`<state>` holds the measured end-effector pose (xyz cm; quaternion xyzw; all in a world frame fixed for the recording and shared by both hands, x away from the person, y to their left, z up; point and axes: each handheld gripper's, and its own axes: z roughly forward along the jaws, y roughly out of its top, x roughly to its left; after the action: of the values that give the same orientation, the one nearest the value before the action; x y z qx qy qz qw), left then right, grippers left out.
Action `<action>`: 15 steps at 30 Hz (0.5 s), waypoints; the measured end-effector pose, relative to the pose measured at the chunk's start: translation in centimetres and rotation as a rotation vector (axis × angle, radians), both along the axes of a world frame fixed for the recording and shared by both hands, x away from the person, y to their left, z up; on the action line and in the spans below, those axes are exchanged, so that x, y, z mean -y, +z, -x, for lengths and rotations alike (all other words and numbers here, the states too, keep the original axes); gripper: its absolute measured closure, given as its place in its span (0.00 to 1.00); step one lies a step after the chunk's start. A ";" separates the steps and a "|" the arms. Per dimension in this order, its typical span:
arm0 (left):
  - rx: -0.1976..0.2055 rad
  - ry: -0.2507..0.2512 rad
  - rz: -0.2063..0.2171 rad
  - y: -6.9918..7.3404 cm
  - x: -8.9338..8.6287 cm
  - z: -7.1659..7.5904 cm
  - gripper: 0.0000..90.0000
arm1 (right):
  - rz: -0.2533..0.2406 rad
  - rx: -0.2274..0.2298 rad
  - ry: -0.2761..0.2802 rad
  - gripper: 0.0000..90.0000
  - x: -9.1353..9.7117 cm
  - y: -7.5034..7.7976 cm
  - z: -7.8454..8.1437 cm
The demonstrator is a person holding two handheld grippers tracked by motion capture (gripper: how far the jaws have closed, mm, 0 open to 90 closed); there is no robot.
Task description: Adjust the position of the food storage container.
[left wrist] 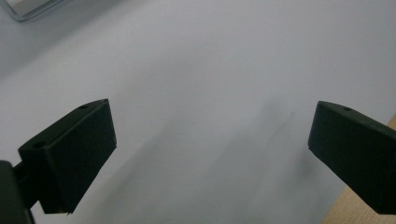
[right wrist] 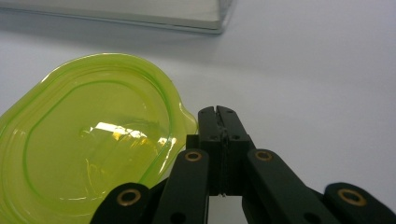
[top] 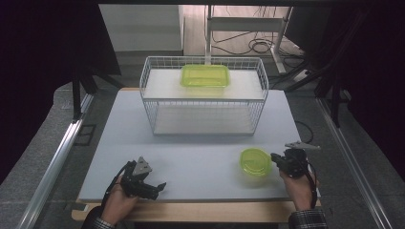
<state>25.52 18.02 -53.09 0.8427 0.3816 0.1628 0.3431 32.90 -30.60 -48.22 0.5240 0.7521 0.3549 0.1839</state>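
**Observer:** What are you on right now?

**Operator:** I'm lining up on the round green lid [top: 255, 161]. My right gripper [top: 275, 157] sits just beside its rim, with the lid's little tab [right wrist: 187, 117] immediately to the left of my fingertips in the right gripper view. The jaws are pressed together with nothing between them, so I judge this as the approach, not a grasp.

**Observer:** And the left?

**Operator:** My left gripper [top: 160, 186] rests low over the bare table [top: 200, 157], jaws wide apart and empty, well away from the lid.

**Observer:** Where would the lid go?

**Operator:** My guess is the green container [top: 205, 75] on top of the wire rack [top: 157, 102], far ahead of both sets of fingers. It looks uncovered, though I can't be sure from here.

**Observer:** So the next move?

**Operator:** I'd need to part the right jaws, slide one finger under the tab and one over it, then pinch. The lid lies flat, so getting beneath the edge is the tricky bit; pushing could simply skate it across the table.
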 end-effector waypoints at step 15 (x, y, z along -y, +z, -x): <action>-0.007 0.003 -0.004 -0.1 0.0 0.0 0.01 | 0.000 -0.047 0.041 0.99 -0.2 -0.8 1.5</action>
<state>25.56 18.00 -53.16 0.8434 0.3838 0.1609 0.3399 31.39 -30.42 -49.06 0.5168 0.7668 0.3461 0.1589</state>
